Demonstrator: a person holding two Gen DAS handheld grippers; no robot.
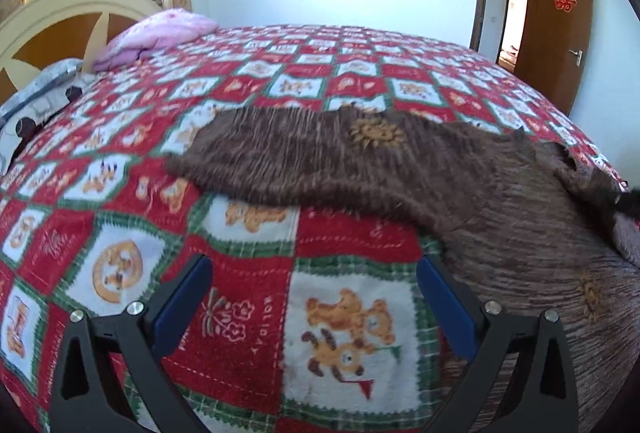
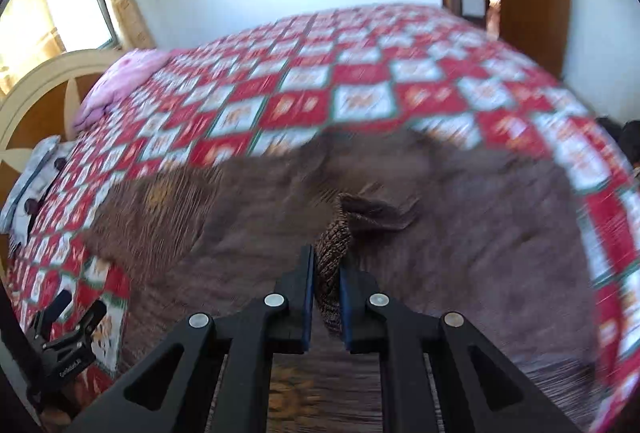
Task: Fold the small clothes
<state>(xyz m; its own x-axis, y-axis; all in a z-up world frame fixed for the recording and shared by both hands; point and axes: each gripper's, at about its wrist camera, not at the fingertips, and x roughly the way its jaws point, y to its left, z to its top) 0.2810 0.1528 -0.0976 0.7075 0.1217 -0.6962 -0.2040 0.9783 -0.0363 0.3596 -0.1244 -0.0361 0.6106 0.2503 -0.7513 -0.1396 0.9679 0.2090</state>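
Right gripper (image 2: 326,275) pinches the soft, limp brown sweater's (image 1: 360,169) ribbed edge; left gripper (image 1: 314,273) gapes beside the sweater, best gripping another edge.

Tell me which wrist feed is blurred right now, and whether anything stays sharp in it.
Right wrist view: heavy motion smear across the bedspread and brown garment; only the right gripper and the fabric pinched in it stay crisp. Left wrist view: mostly sharp, left gripper clear, mild softness on the garment; bright window glare upper left.
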